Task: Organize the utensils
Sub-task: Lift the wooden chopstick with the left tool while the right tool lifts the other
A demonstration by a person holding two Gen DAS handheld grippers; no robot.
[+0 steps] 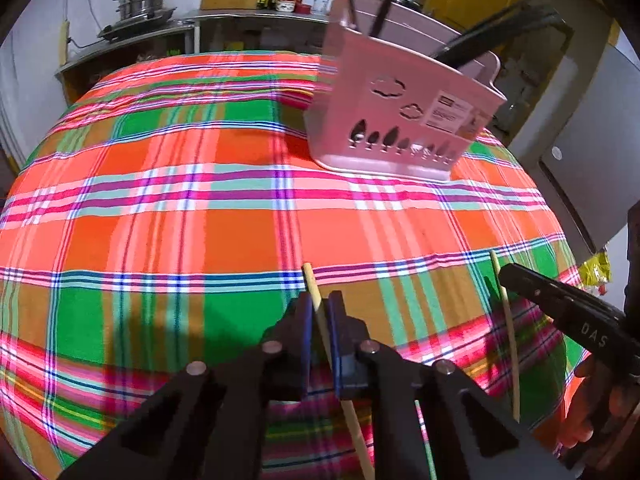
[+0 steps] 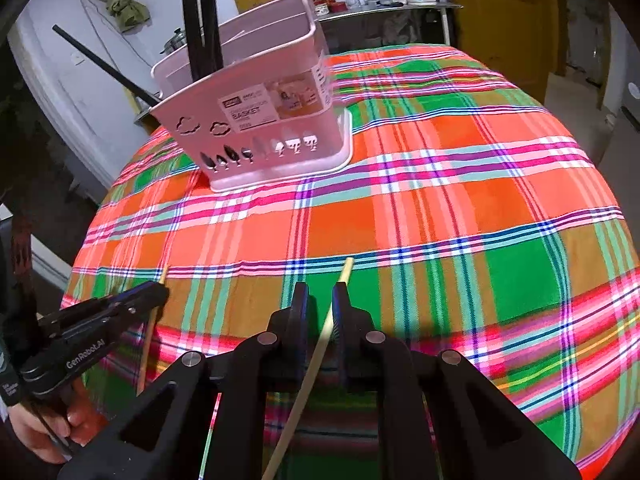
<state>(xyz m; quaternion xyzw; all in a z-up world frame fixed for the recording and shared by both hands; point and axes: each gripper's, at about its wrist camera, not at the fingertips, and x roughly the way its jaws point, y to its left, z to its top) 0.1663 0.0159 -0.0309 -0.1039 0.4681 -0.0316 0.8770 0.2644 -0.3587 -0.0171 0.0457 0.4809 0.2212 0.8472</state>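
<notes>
Left gripper (image 1: 320, 312) clamped on one pale chopstick (image 1: 311, 280); right gripper (image 2: 320, 304) clamped on the other chopstick (image 2: 345, 272), both near the table's (image 2: 440, 208) front edge. Pink basket (image 2: 272, 120) stands at the far edge, dark utensils (image 2: 200, 20) inside. Lift high, tips down, clear the rim; open cloth between.

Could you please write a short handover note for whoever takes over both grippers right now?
Left gripper: shut on a light wooden chopstick, lifted over the plaid tablecloth.
Right gripper: shut on a second wooden chopstick, likewise off the cloth.
Pink basket: at the far side of the table, upright, already holding several dark utensils.
Done: the dark utensils stand in the basket; both chopsticks are picked up.
Left: carry both chopsticks over to the basket and drop them in, probably one at a time.
</notes>
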